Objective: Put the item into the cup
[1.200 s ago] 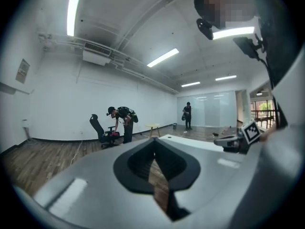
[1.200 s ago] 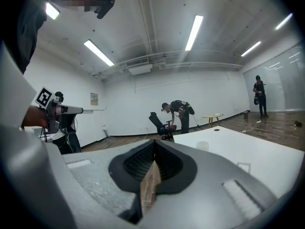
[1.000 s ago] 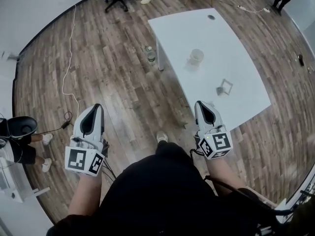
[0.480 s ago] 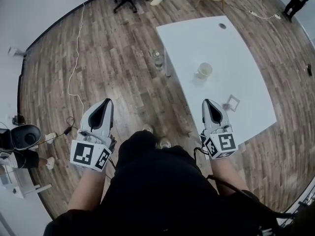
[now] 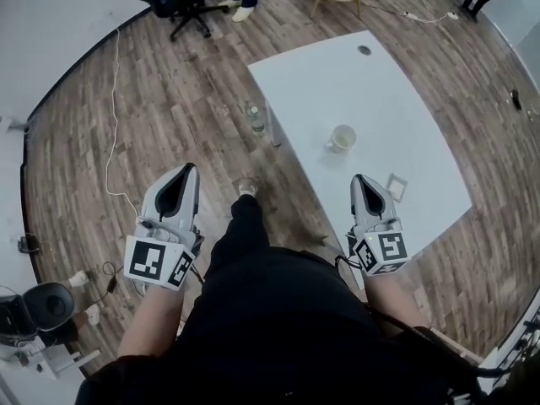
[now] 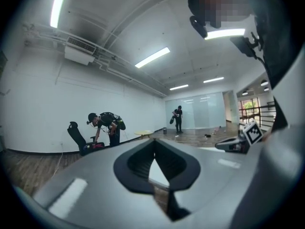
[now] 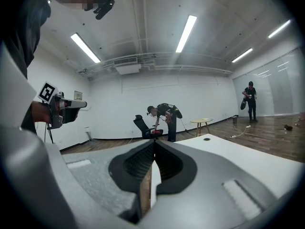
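Grippers, two, hand-held, both held out roughly level over the wooden floor.

Entry 1: right gripper. Its jaws were drawn fully together with nothing between them.

Entry 2: left gripper. Its jaws likewise met at the tips, and it was empty.

Entry 3: item. It was a small pale square piece, frame-like as far as I could make out. It lay flat on the white table, just ahead of the right gripper's tip and a little to its right, untouched.

Entry 4: cup. It was pale and upright with an open mouth, farther ahead of the same gripper and apart from the item. I saw nothing inside it.

Entry 5: water bottle. It stood on the floor beside the table leg, ahead of the gap between the two grippers.

Progress, as I judged it: no step had been completed. The item had not been picked up and the cup had received nothing. What remained was to reach the table, open the jaws, grip the item, carry it over the cup and release it.

Writing: I could read none. Each marker cube bore black-and-white square patterns without letters. The cup showed no brand, and the bottle's label was too small to read.
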